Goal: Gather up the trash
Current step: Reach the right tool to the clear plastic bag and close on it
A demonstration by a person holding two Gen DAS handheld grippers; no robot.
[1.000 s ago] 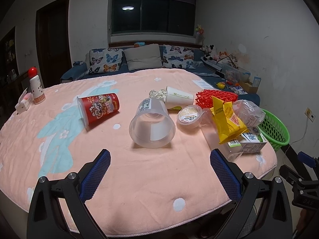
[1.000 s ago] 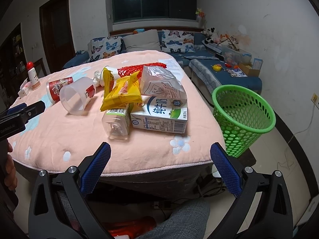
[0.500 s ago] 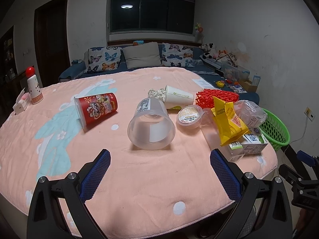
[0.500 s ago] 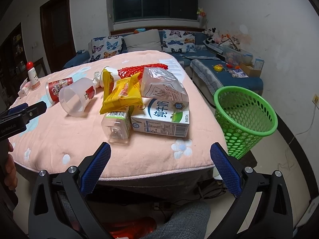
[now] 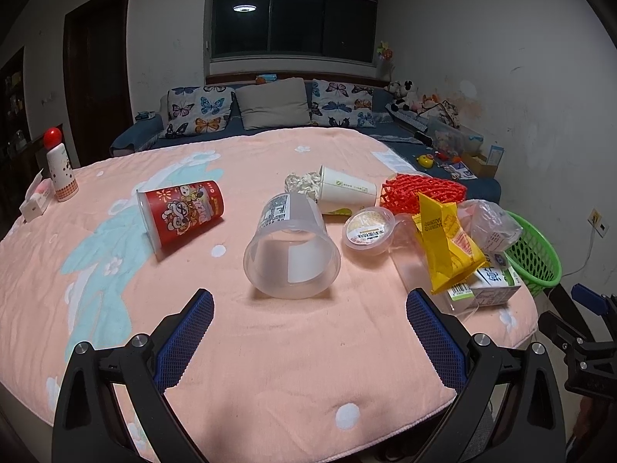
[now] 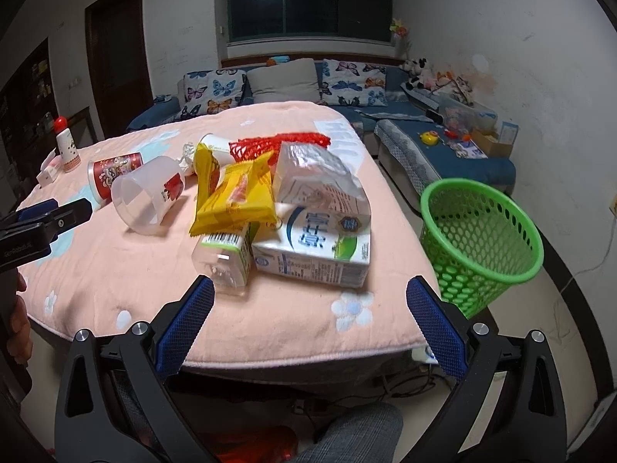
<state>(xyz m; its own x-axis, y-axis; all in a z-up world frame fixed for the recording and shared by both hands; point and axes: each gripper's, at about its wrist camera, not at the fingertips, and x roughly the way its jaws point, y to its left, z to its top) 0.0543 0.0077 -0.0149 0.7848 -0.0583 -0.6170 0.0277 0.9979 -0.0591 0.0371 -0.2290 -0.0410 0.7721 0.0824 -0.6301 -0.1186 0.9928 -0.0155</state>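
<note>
From the left wrist view we see our left gripper (image 5: 308, 332) with its jaws spread wide and holding nothing, poised over the near edge of the bench (image 5: 270, 366), which is covered in a pink quilted cloth. Just ahead of the jaws a clear plastic tub (image 5: 292, 247) lies on its side, mouth toward us. To its left lies a red printed cup (image 5: 181, 212), also tipped over. Behind the tub a white paper cup (image 5: 347, 189) lies beside crumpled paper (image 5: 302, 183), with red foam netting (image 5: 422, 191) to its right. A small round lidded container (image 5: 368, 227) sits near a yellow snack bag (image 5: 443, 247), which leans over a milk carton (image 5: 491, 285). A green basket (image 5: 534, 254) stands past the bench's right edge.

From the right wrist view our right gripper (image 6: 308, 332) is likewise wide open and empty, at the bench's near edge. Directly ahead lie a clear bottle (image 6: 225, 258) and the milk carton (image 6: 316, 247), touching, with the yellow snack bag (image 6: 235, 196) and a clear plastic bag (image 6: 320, 181) resting on top. The green basket (image 6: 480, 239) stands on the floor to the right, apart from the bench.
</note>
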